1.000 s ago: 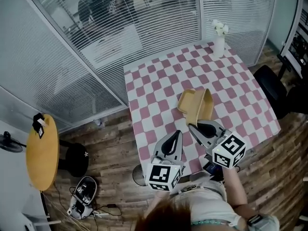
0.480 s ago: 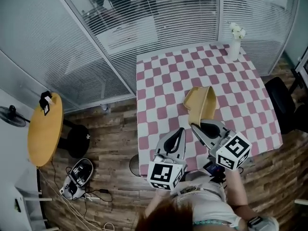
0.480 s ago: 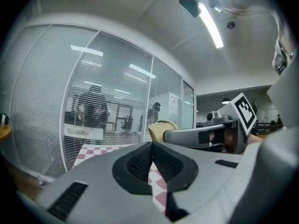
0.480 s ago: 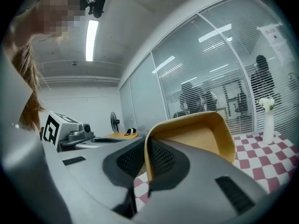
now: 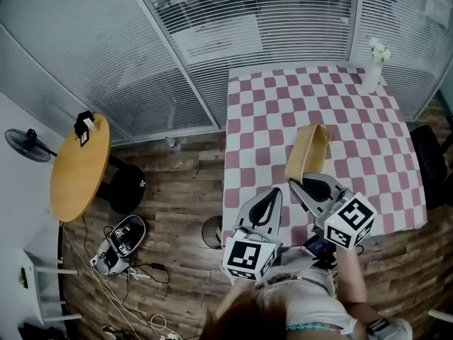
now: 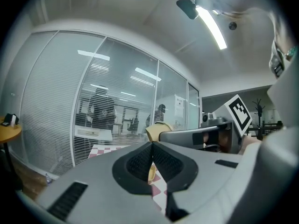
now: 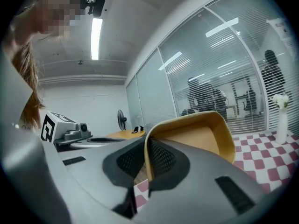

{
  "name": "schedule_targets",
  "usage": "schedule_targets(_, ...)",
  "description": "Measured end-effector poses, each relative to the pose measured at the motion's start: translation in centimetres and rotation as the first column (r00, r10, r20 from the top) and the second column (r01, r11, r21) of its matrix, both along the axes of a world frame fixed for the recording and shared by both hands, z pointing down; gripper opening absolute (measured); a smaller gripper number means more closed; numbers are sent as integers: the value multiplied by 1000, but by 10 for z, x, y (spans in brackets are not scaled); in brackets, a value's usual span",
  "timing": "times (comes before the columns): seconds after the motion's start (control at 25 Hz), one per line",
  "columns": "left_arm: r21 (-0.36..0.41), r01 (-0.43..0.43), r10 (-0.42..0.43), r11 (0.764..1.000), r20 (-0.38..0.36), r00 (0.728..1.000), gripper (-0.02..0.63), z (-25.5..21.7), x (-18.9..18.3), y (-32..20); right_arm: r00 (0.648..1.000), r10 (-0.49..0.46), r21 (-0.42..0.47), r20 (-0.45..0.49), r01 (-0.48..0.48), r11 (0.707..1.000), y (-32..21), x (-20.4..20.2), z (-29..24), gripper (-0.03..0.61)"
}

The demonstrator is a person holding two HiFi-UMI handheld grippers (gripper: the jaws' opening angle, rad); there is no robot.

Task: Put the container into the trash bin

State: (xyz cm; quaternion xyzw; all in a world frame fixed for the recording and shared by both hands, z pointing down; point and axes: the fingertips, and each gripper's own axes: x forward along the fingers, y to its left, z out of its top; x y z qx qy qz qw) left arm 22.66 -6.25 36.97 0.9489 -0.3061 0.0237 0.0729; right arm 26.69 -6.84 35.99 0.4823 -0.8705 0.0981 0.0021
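A tan open container (image 5: 309, 151) hangs over the pink-checked table (image 5: 262, 112), tilted on its side. My right gripper (image 5: 291, 184) is shut on its near wall; in the right gripper view the thin wall (image 7: 201, 134) runs between the pads of that gripper (image 7: 146, 160). My left gripper (image 5: 274, 190) is beside it to the left, shut with nothing in it (image 6: 152, 146). From the left gripper view the container (image 6: 154, 130) shows beyond the jaws, with the right gripper (image 6: 196, 135) next to it. A small dark round bin-like thing (image 5: 211, 231) stands on the floor by the table's near left corner.
A white vase with flowers (image 5: 373, 69) stands at the table's far right corner. A black chair (image 5: 432, 165) is right of the table. On the left are a round yellow table (image 5: 79, 168), a black stool (image 5: 127, 190), a fan (image 5: 28, 144) and cables on the wood floor. Glass walls with blinds lie behind.
The head view has swung left, so the table now sits further right. Both grippers moved together, and the container in the right gripper now shows more edge-on.
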Motion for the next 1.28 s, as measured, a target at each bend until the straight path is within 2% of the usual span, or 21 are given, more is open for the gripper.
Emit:
schedule_targets(0.32,-5,79,-78,997,22,997,9,4,-118,-26,998,-60,-17,-6,60,998,-30,-107,7,6)
schedule_targets(0.56,0,180,-180,984,22,983,9,6,-216,-38,982,-188,-20,-20,187,982,-47,-218,15,6)
schedule_targets(0.72,-8,276,-275,961,18,961,9,12,-280,-40,958,-286,-31,-10,285,958,-52,-284,21,6)
schedule_targets(0.96,-20,408,-408,913,24,913,9,24,-363,-40,908,-418,-35,6,418,908,-55,-366,30,6)
schedule_targets(1.12,-35,458,-457,888,32,889,9,32,-394,-40,879,-476,-37,17,477,878,-55,-400,34,6)
schedule_targets(1.28,-39,488,-488,872,17,873,9,36,-408,-39,855,-518,-55,29,519,853,-54,-417,40,7)
